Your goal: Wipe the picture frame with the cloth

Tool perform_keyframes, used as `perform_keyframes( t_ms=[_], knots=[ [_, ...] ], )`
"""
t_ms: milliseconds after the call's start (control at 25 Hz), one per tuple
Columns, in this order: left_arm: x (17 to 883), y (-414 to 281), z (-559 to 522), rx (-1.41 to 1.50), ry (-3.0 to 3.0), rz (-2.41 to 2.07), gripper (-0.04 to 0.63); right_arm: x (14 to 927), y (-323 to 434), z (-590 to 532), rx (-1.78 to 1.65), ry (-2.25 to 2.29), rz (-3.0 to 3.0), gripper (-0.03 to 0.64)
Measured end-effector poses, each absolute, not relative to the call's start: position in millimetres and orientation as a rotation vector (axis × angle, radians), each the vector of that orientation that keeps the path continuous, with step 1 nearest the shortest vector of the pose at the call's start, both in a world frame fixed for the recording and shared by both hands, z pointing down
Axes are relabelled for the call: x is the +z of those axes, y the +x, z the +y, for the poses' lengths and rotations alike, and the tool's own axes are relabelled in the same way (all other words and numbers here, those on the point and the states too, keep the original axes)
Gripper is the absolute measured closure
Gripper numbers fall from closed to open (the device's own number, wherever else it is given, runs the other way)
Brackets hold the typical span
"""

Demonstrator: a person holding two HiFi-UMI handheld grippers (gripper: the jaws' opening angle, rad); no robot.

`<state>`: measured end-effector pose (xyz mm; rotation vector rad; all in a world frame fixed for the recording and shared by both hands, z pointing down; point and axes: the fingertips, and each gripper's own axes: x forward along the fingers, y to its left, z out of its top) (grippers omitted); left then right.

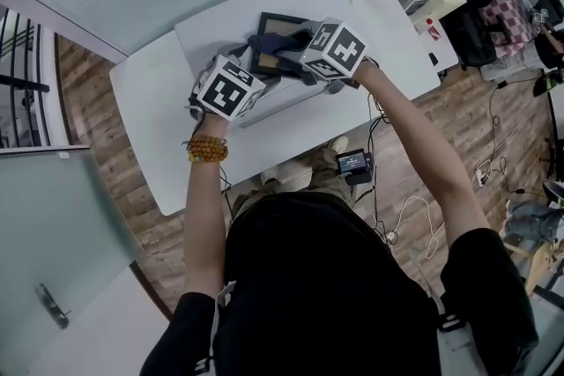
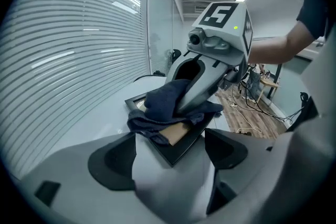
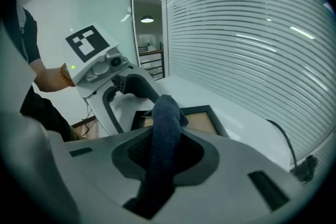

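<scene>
- The picture frame (image 2: 176,134) lies flat on the white table (image 1: 167,145), far of the person and between the two hands. It is turned cornerwise, so one near corner points back at the left tongs (image 2: 170,152).
- The left tongs stand wide. That near corner lies in the gap between the jaws, with a space showing on each side and neither pad pressing on it.
- The right tongs (image 3: 164,152) are narrow and clamped on the dark blue cloth (image 2: 163,105). The cloth runs up between the jaws as a thick roll.
- The relation that matters is that the frame lies just ahead of and below the right tongs. The free end of the cloth is already bunched on the frame's near-left part.
- In my judgement the stroke should carry the cloth across the tan face toward the bare far-right part. The right hand does the wiping while the left sits at the corner as a stop.
- I cannot settle which way the frame's long side runs.
- The head view places both hands at the frame, but the marker cubes cover the jaws.
- The left gripper view alone shows the cloth spread on the frame under the right tongs.
- The right gripper view alone shows the grip on the cloth and the uncovered far end of the frame.
</scene>
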<state>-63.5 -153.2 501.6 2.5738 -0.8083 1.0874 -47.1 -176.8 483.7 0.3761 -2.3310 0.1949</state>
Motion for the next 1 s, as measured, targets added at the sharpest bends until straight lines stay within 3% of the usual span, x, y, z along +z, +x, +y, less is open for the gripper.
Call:
perform_keyframes(
  t_ms=[200,400,520,680,880,920,1000],
  knots=[
    [495.9,-57.3,-149.4,1.064,2.617,-0.842,0.178,468.4,-43.9,-150.1,0.330,0.262,-2.481,0.552],
    [475.4,-60.1,-137.5,1.049,2.711,-0.970,0.178,405.2,4.7,-171.3,0.804,0.518,-2.834,0.552],
    [426.6,-53.9,-116.5,0.870,2.785,-1.114,0.178,386.4,29.2,-165.2,0.931,0.555,-2.880,0.552],
    [369.4,-5.8,-70.0,0.764,2.915,-1.122,0.178,375.1,20.3,-123.7,1.094,0.275,-2.903,0.552],
    [372.2,54.0,-56.5,0.782,2.874,-1.321,0.179,375.3,12.5,-80.7,1.474,-0.167,-2.772,0.552],
    [374.1,55.9,-57.3,0.796,2.842,-1.405,0.190,377.4,16.5,-77.6,1.533,-0.236,-2.726,0.552],
    [377.0,57.1,-57.2,0.837,2.774,-1.532,0.319,381.1,24.6,-70.5,1.522,-0.348,-2.665,0.552]
  ],
)
